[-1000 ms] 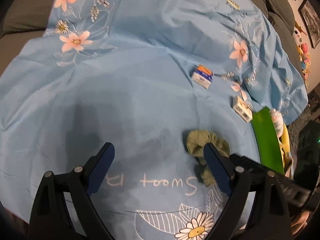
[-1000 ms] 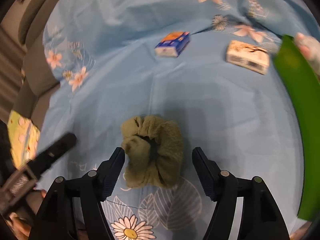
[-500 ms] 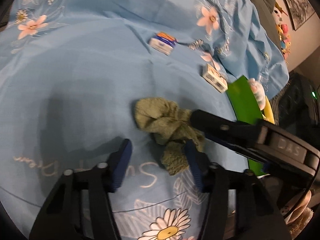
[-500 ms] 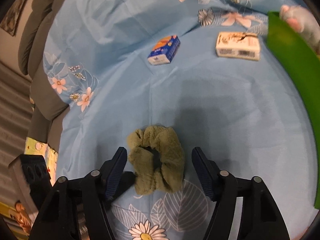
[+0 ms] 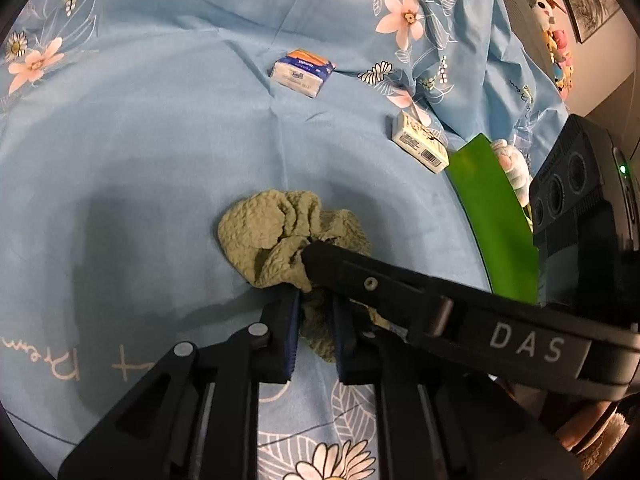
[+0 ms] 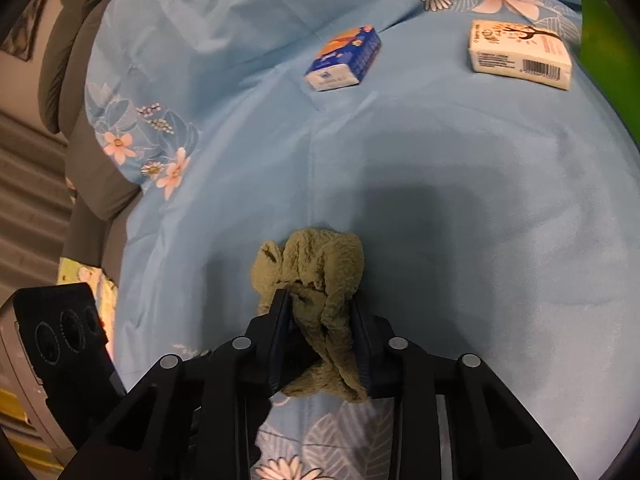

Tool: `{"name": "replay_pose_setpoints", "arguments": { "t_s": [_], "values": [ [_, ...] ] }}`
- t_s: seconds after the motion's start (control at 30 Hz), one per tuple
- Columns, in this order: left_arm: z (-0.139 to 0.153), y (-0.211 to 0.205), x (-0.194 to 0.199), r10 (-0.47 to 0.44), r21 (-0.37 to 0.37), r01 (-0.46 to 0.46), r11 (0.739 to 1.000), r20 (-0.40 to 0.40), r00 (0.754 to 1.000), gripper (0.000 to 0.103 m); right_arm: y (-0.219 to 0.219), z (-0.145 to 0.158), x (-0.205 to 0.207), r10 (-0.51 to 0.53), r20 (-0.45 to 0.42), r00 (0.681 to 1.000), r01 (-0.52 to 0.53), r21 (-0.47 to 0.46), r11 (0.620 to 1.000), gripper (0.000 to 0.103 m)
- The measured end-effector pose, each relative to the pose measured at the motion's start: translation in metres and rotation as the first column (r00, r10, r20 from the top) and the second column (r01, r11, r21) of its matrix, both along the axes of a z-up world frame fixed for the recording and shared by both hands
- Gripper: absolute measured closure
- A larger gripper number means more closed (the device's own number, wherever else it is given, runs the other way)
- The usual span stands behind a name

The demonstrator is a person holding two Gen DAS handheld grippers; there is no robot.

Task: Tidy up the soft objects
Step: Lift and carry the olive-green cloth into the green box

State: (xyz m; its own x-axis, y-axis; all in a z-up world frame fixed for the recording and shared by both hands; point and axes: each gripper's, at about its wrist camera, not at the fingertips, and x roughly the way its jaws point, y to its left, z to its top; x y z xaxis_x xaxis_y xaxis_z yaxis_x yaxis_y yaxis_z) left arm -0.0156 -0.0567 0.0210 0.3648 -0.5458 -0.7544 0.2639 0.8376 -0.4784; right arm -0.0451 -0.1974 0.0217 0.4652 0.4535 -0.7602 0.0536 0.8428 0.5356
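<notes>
A green terry scrunchie (image 5: pixel 272 236) lies bunched on the light blue flowered sheet (image 5: pixel 140 140). My left gripper (image 5: pixel 316 300) is shut on the scrunchie's near edge, with cloth pinched between the blue pads. From the right, a finger of my right gripper (image 5: pixel 380 280) crosses over the scrunchie. In the right wrist view the right gripper (image 6: pixel 318 298) has the scrunchie (image 6: pixel 324 264) between its jaws. These jaws are closing, and the pads press the cloth into a narrow fold.
A blue and orange tissue pack (image 5: pixel 302 72) (image 6: pixel 344 60) and a white pack with a barcode (image 5: pixel 420 144) (image 6: pixel 518 54) lie farther back. A bright green bin wall (image 5: pixel 492 216) (image 6: pixel 604 40) stands at the right, with a white plush toy (image 5: pixel 512 160) behind it.
The left gripper swung over to the scrunchie and shut on its edge. The right gripper's jaws narrowed from wide apart onto the scrunchie, which is now squeezed into a taller bunch.
</notes>
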Motion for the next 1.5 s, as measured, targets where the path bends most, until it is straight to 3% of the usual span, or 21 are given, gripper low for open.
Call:
{"name": "replay_pose_setpoints", "arguments": {
  "t_s": [0.33,1.0,1.5],
  "values": [
    [0.031,0.008,-0.018,-0.007,-0.013,0.009,1.0,0.125,0.992,0.094,0.011,0.027,-0.018,-0.009,0.11,0.994,0.006,0.034,0.999,0.072],
    [0.063,-0.014,-0.032,-0.008,0.007,0.006,1.0,0.255,0.967,0.093,0.007,0.063,-0.041,-0.06,0.234,0.97,0.056,0.021,0.998,0.072],
    [0.102,-0.107,-0.041,-0.125,0.052,0.114,0.992,0.358,0.925,0.093,-0.069,0.098,-0.076,-0.184,0.332,0.925,0.17,0.07,0.983,0.072]
  ]
}}
